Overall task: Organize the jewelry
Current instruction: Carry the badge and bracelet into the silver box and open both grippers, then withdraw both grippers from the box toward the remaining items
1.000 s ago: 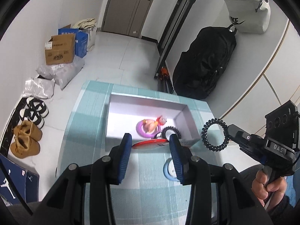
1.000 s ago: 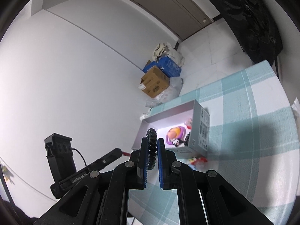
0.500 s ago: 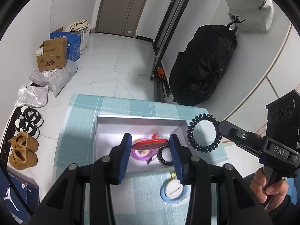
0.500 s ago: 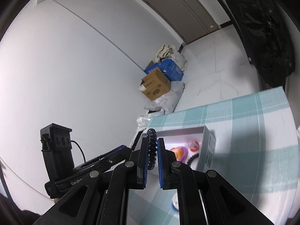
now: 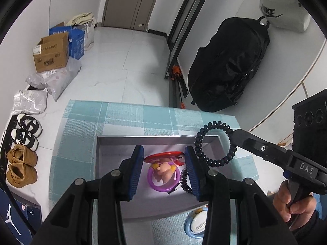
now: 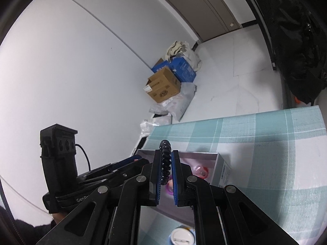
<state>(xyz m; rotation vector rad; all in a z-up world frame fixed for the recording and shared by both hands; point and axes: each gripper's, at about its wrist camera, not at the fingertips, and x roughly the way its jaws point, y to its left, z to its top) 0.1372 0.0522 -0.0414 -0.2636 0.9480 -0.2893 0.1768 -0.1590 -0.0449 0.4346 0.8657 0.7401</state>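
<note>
Beyond the jaws, a table under a teal-and-white checked cloth [image 5: 130, 114] meets a pale marble-look tile floor [image 5: 114, 65]. Far ahead stands a grey-brown door [image 5: 130, 2] in plain white walls [image 6: 67, 65]. Up-left of the jaws sit a brown cardboard box [image 5: 52, 51] and a blue carton [image 5: 75, 40]; up-right slumps a big black backpack [image 5: 229, 65].

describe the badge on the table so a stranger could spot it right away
Start at the checked teal tablecloth, then the open grey box on it. The badge lies flat on the cloth just outside the box's near wall, the only loose item not in the box or a gripper: a white disc with a blue rim.
</note>
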